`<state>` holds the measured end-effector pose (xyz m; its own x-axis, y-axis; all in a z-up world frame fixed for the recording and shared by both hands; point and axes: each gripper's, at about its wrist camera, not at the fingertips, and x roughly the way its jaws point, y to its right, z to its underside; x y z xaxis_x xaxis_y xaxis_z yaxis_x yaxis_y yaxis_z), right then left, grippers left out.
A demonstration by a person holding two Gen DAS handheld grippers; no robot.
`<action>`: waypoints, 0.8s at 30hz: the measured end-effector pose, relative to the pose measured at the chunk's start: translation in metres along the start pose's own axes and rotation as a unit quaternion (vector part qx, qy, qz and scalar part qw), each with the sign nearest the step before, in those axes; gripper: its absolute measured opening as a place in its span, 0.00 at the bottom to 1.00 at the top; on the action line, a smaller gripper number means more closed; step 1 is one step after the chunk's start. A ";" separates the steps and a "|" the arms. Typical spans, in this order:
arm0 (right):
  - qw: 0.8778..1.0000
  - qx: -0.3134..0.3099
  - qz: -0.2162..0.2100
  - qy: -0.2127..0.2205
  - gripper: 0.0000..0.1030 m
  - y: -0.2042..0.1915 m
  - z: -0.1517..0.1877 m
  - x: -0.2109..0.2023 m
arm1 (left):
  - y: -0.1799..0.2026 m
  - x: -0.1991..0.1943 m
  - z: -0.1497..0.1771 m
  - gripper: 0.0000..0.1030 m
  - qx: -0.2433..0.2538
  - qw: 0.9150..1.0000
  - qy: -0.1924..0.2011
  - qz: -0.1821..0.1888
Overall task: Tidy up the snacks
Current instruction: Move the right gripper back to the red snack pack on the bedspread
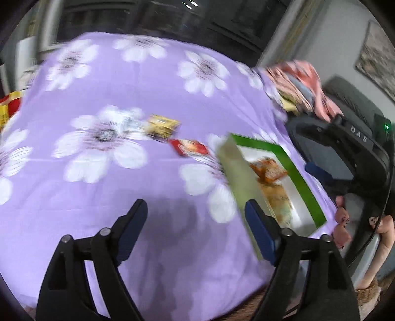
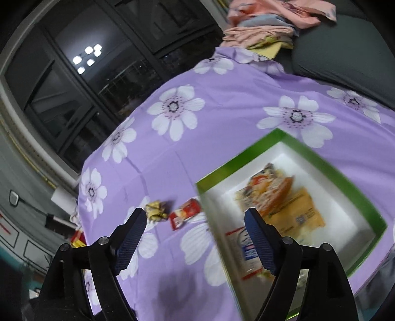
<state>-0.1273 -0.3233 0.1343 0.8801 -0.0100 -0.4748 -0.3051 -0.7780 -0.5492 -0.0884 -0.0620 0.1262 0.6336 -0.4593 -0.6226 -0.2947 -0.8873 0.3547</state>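
A green-rimmed white box (image 1: 300, 170) (image 2: 365, 195) sits on the purple flowered cloth and holds several snack packets (image 1: 269, 170) (image 2: 276, 197). A yellow snack packet (image 1: 161, 126) (image 2: 155, 210) and a red snack packet (image 1: 188, 147) (image 2: 185, 213) lie on the cloth left of the box. My left gripper (image 1: 196, 219) is open and empty above the cloth, its right finger at the box's near wall. My right gripper (image 2: 195, 224) is open and empty, its right finger over the box. In the left wrist view the right gripper (image 1: 345, 158) shows beyond the box.
The purple flowered cloth (image 1: 123, 81) (image 2: 222, 103) covers the table. A pile of pink clothes (image 1: 301, 84) (image 2: 269, 22) lies at the far corner beside a grey sofa (image 2: 345, 49). A dark window (image 2: 74, 74) is behind. Red and yellow packaging (image 1: 7, 106) sits off the left edge.
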 end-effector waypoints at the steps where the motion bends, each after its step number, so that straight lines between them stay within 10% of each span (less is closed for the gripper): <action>1: 1.000 -0.001 -0.002 0.002 0.80 -0.007 0.004 0.001 | -0.011 -0.007 0.002 0.87 -0.013 1.000 0.012 -0.002; 19: 0.992 0.059 -0.058 -0.093 0.80 -0.040 0.037 0.053 | -0.071 -0.018 -0.036 0.93 -0.069 0.995 0.035 -0.059; 24: 0.993 0.009 -0.015 -0.119 0.80 -0.077 0.026 0.085 | -0.094 0.001 -0.071 0.93 -0.077 0.992 0.055 -0.080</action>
<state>-0.0387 -0.2479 0.1188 0.7788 0.1627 -0.6058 -0.2883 -0.7648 -0.5761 -0.0095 0.0239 0.1416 0.7397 -0.2993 -0.6028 -0.0776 -0.9276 0.3654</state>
